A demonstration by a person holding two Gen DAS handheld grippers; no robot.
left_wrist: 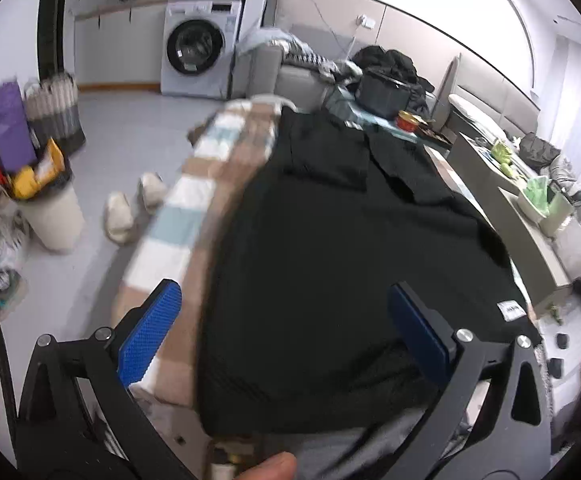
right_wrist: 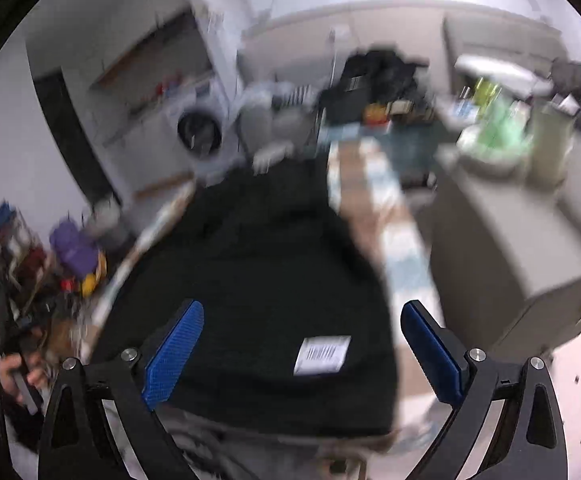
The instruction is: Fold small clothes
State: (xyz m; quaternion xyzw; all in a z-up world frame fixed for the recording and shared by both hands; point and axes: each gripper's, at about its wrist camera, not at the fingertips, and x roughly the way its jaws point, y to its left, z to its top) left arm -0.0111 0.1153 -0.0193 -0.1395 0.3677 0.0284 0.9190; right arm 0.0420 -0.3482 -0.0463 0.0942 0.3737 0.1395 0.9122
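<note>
A black garment (left_wrist: 350,248) lies spread flat on a checked cloth (left_wrist: 194,208) that covers the table. It has a white label (left_wrist: 510,310) near its right hem. My left gripper (left_wrist: 290,332) is open above the garment's near edge, its blue pads (left_wrist: 150,332) wide apart and holding nothing. In the blurred right wrist view the same garment (right_wrist: 258,280) shows a white barcode tag (right_wrist: 322,354). My right gripper (right_wrist: 302,352) is open above the near hem, empty.
A washing machine (left_wrist: 198,52) stands at the back. A bin (left_wrist: 50,216) and slippers (left_wrist: 130,208) are on the floor to the left. A grey counter (left_wrist: 530,232) with green items runs along the right. A dark box (left_wrist: 382,94) and clothes lie past the table's far end.
</note>
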